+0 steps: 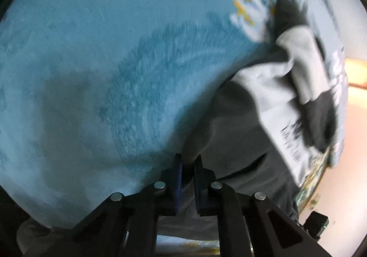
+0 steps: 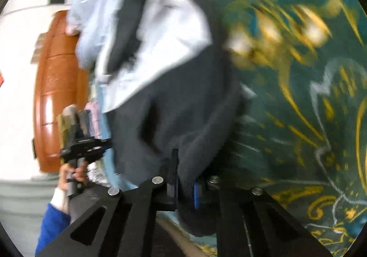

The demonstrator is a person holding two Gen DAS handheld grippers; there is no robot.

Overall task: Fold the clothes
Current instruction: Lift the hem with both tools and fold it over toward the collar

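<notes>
The dark grey fleece garment with white panels [image 1: 247, 119] carries black printed lettering on one white panel, but motion blur leaves the words unreadable. In the left wrist view the left gripper [image 1: 188, 165] has its two black fingers, lined with blue pads, pinched together on a grey fold of this garment, which trails away toward the right edge of the soft teal plush blanket [image 1: 103, 62] that fills most of the view; a white and yellow flower pattern [image 1: 240, 2] runs along the blanket's far right part. In the right wrist view the right gripper [image 2: 185, 179] is likewise clamped on a thick fold of the same dark fleece [image 2: 183, 107], which appears to hang lifted before a dark green cloth with gold leaf drawings [image 2: 309, 73]. A pale blue cloth [image 2: 96, 4] bunches at the upper left, beside a glossy brown wooden panel [image 2: 55, 87]. At the lower left a hand [image 2: 73, 174] in a blue sleeve [image 2: 52, 222] grips the handle of the other gripper.
</notes>
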